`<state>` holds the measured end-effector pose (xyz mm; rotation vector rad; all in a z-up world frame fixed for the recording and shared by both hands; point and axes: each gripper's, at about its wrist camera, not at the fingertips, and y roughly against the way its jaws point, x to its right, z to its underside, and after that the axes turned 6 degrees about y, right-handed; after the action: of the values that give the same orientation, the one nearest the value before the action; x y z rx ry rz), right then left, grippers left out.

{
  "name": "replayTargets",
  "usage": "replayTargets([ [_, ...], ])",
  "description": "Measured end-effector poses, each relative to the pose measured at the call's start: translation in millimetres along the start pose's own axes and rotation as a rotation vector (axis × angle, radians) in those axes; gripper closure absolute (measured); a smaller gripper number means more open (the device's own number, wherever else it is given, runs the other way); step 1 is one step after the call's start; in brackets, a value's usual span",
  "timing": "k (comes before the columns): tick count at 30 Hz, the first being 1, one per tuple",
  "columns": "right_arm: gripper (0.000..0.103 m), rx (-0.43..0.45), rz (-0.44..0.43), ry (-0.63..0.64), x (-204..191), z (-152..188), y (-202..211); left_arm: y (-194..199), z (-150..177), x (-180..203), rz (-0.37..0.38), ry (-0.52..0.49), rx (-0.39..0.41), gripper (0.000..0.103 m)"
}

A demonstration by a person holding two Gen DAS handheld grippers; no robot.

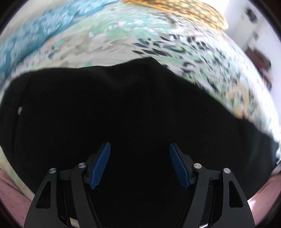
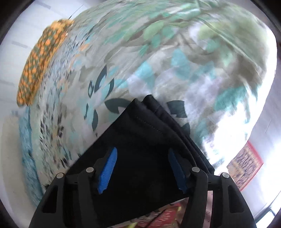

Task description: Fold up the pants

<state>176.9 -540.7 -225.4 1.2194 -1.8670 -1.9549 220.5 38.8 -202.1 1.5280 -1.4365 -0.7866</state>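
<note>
The black pants lie spread on a bed with a leaf-patterned sheet. My left gripper is open, hovering over the wide black cloth with nothing between its blue pads. In the right wrist view a narrower layered end of the pants lies on the sheet, with stitched hems at its far tip. My right gripper is open above that end, pads apart and empty. Both views are motion-blurred.
An orange patterned pillow sits at the far edge of the bed, also in the right wrist view. A fuzzy blue blanket lies along the left side. A red patterned rug lies on the floor beside the bed.
</note>
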Motion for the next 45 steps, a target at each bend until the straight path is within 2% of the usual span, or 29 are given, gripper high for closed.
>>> replayTargets([
  [2,0.045,-0.006,0.023,0.042,-6.8,-0.3,4.3,-0.3,7.7,7.8,-0.008,-0.062,-0.004,0.017],
  [3,0.044,0.005,0.037,0.075,-13.0,-0.1,8.6,-0.8,10.0,12.2,-0.019,-0.082,0.0,0.016],
  [6,0.042,0.08,0.092,0.234,-33.9,-3.0,28.6,-2.1,11.0,16.7,-0.025,-0.091,0.011,0.012],
  [7,0.039,0.096,0.116,0.284,-40.4,-4.6,32.1,-2.3,11.0,17.6,-0.027,-0.088,0.014,0.012],
  [8,0.032,0.102,0.147,0.335,-44.5,-8.5,34.2,-2.8,10.9,18.3,-0.028,-0.087,0.017,0.011],
  [10,0.024,0.079,0.203,0.427,-45.9,-16.9,32.8,-3.6,10.4,19.1,-0.029,-0.089,0.018,0.01],
  [11,0.021,0.048,0.206,0.455,-40.8,-22.2,31.7,-4.2,10.1,19.3,-0.029,-0.092,0.019,0.01],
  [13,0.021,-0.038,0.132,0.469,-27.4,-32.1,21.7,-4.5,11.1,17.0,-0.03,-0.092,0.02,0.01],
  [16,0.021,-0.101,0.051,0.454,-14.8,-39.8,11.6,-3.3,12.4,14.6,-0.03,-0.085,0.022,0.009],
  [21,0.043,-0.153,0.015,0.468,-5.8,-45.0,-4.0,-4.6,13.0,15.5,-0.04,-0.092,0.029,0.009],
  [24,0.046,-0.169,0.005,0.507,-6.7,-42.8,-10.8,-4.9,13.6,15.7,-0.042,-0.095,0.033,0.008],
  [26,0.051,-0.175,0.017,0.524,-8.2,-42.4,-13.2,-4.9,13.5,15.4,-0.041,-0.094,0.035,0.008],
  [30,0.084,-0.18,0.04,0.471,-4.2,-44.9,-9.9,-6.0,13.4,16.1,-0.046,-0.095,0.037,0.007],
  [32,0.09,-0.16,0.02,0.459,-7.3,-43.2,1.5,-5.9,13.0,16.0,-0.045,-0.094,0.036,0.007],
  [35,0.092,-0.118,-0.056,0.459,-19.7,-34.1,25.3,-5.4,12.3,15.0,-0.04,-0.087,0.03,0.007],
  [39,0.092,-0.101,-0.261,0.439,-50.1,-8.7,54.3,-4.7,8.5,12.7,-0.029,-0.061,0.016,0.007],
  [42,0.092,-0.129,-0.406,0.442,-92.1,20.2,58.6,-2.9,6.0,9.2,-0.007,-0.027,0.013,0.007],
  [45,0.092,-0.181,-0.545,0.448,-148.3,53.5,43.3,0.1,2.7,1.2,0.029,0.024,0.014,0.007],
])
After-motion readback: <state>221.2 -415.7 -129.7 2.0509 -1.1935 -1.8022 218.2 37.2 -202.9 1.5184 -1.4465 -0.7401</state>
